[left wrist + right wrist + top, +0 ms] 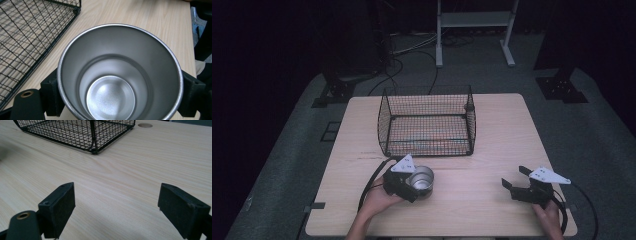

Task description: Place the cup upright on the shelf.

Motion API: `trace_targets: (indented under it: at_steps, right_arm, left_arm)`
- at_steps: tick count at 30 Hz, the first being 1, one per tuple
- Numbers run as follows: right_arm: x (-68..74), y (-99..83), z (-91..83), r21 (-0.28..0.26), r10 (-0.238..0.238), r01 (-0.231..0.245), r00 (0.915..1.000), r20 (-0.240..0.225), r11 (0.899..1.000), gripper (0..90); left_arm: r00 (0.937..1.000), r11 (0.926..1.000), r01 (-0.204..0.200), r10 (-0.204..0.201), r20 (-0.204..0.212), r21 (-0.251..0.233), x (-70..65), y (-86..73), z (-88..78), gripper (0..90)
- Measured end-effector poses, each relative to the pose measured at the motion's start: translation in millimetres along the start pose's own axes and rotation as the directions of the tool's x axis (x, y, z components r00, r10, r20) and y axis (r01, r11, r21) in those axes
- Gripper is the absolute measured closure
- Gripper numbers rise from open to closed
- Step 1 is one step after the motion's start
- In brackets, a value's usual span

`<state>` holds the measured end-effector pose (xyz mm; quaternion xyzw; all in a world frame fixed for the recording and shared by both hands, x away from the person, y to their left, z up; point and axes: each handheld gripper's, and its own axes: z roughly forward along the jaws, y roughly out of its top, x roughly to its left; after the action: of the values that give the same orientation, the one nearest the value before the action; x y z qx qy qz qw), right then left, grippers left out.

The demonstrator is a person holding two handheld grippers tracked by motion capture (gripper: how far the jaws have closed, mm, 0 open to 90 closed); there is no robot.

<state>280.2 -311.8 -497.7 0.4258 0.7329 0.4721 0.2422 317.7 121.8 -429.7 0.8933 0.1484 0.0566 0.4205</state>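
Steel cup (117,75) (empty) clamped by left gripper (404,181) beside basket (427,120).

wire basket (427,122), wooden table (502,135) — white frame (472,20)

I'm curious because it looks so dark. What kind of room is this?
Probably a lab or studio for recording: a lone wooden table on grey carpet, cables on the floor, dark surroundings, and a metal stand frame behind.
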Motion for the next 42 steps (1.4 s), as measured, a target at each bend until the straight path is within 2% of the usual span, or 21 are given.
trace_targets:
  at_steps: [9,18,42]
  right_arm:
    - [-0.1,0.0,0.1,-0.001,0.001,-0.001,1.0000,0.001,1.000,13.6]
    - [0.2,0.0,0.0,0.002,-0.001,0.001,1.0000,0.000,1.000,13.6]
    - [-0.1,-0.1,0.0,0.000,-0.002,0.002,1.0000,0.004,1.000,13.6]
  left_arm:
    - [0.9997,0.9998,0.003,-0.002,0.024,-0.022,4.0,10.9,-8.2,15.8]
    - [0.9987,0.9999,-0.011,0.012,0.049,-0.010,8.2,23.0,-14.2,15.9]
    - [0.9968,0.9986,-0.052,0.053,0.060,-0.008,28.9,65.8,-37.9,16.0]
